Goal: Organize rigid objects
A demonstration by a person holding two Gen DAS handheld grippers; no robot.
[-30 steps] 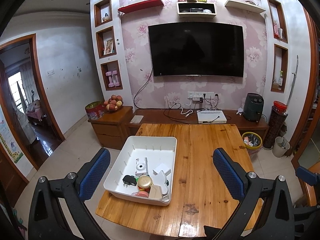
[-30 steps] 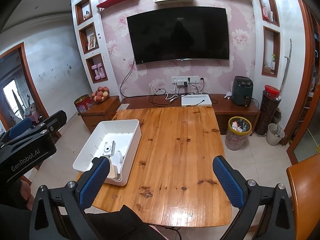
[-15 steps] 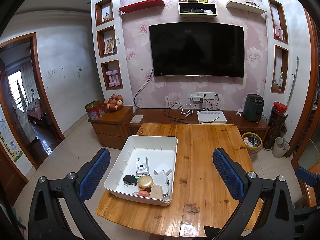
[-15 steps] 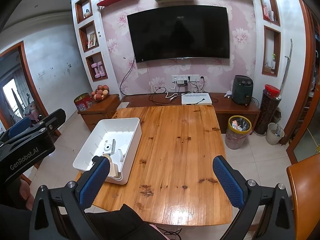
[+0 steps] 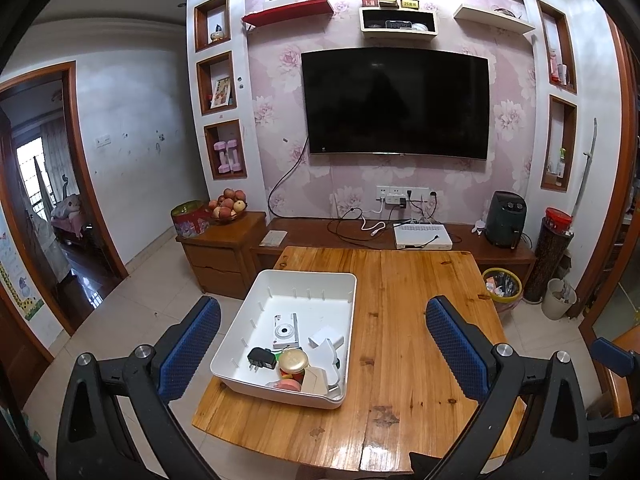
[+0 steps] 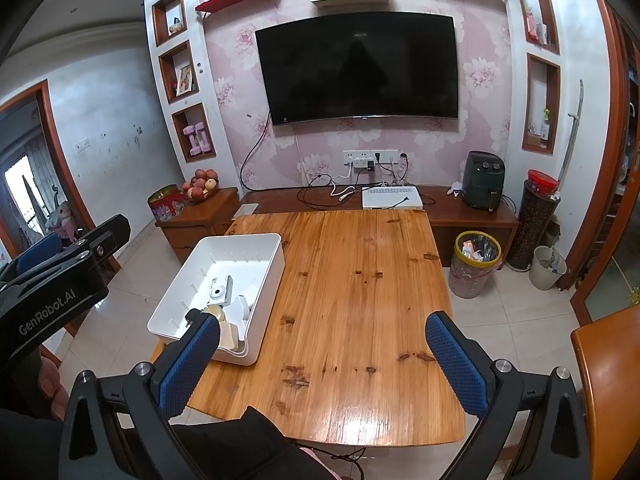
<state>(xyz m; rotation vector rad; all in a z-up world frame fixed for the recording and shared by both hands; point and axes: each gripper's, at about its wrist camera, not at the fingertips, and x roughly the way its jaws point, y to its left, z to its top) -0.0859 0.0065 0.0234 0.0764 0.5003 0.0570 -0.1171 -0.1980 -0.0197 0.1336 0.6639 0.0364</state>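
Observation:
A white bin (image 5: 308, 284) (image 6: 256, 244) sits on the left part of the wooden table (image 5: 416, 320) (image 6: 360, 280). Inside lie a small white camera (image 5: 285, 331) (image 6: 220, 289), a black plug adapter (image 5: 261, 358), a gold-lidded jar (image 5: 293, 360), a white charger block (image 5: 326, 336) and a beige box (image 5: 314, 381). My left gripper (image 5: 324, 352) hangs open above the table's near edge, over the bin's near end. My right gripper (image 6: 322, 360) is open too, held high over the table's near half, empty. The left gripper's body (image 6: 56, 280) shows at the left of the right wrist view.
A low TV cabinet (image 5: 360, 236) with a white set-top box (image 5: 422, 237) runs behind the table. A side cabinet with a fruit bowl (image 5: 227, 208) stands left. A yellow-rimmed bin (image 6: 476, 256) stands right of the table, an orange chair (image 6: 608, 380) at the near right.
Both views shift only slightly; the bin sits a touch lower and nearer in the frames. Both grippers stay open and empty.

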